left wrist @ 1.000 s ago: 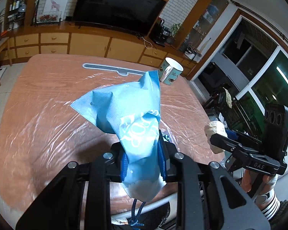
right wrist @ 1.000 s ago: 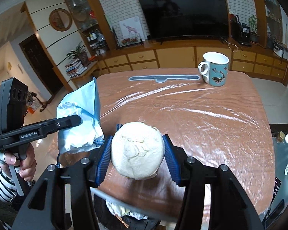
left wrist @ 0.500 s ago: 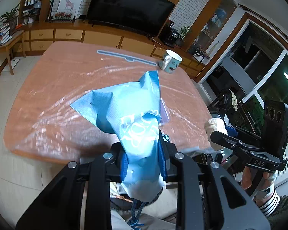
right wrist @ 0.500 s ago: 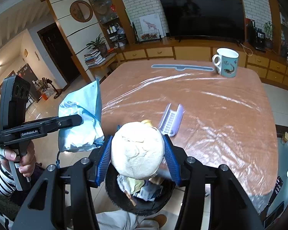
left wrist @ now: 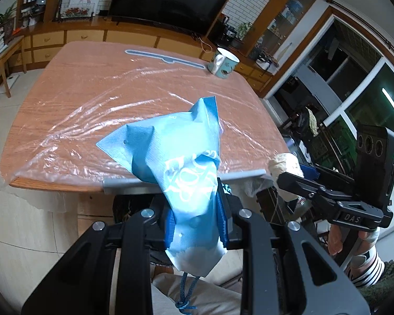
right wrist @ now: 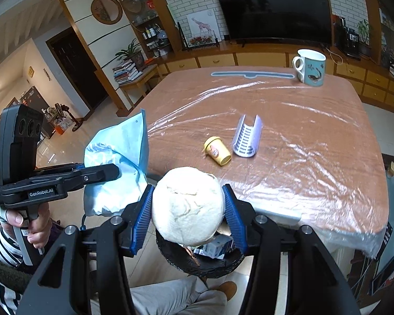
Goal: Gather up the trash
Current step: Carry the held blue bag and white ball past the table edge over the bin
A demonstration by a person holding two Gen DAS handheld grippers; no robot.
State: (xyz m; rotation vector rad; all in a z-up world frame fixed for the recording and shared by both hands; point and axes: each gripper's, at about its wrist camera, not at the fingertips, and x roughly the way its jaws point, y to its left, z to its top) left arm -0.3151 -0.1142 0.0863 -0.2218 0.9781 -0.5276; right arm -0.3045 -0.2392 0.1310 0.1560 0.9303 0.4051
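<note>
A: The left gripper (left wrist: pixel 195 219) is clamped on a crumpled blue paper wrapper with white lettering (left wrist: pixel 181 162), held just off the near edge of the wooden counter covered in clear plastic film (left wrist: pixel 97 97).

B: My view adds what yours hides: a small yellow lidded cup lying on its side (right wrist: pixel 217 151) and a ribbed lilac plastic half-tube (right wrist: pixel 247 137) just beside it on the counter.

A: And the right gripper (right wrist: pixel 187 219)?

B: Its blue pads press both sides of a cream-coloured crumpled paper ball (right wrist: pixel 188 206), above a round black trash basket (right wrist: pixel 197 263) already holding scraps.

A: Both views show the white-and-teal mug (left wrist: pixel 223 63) at the far edge.
</note>
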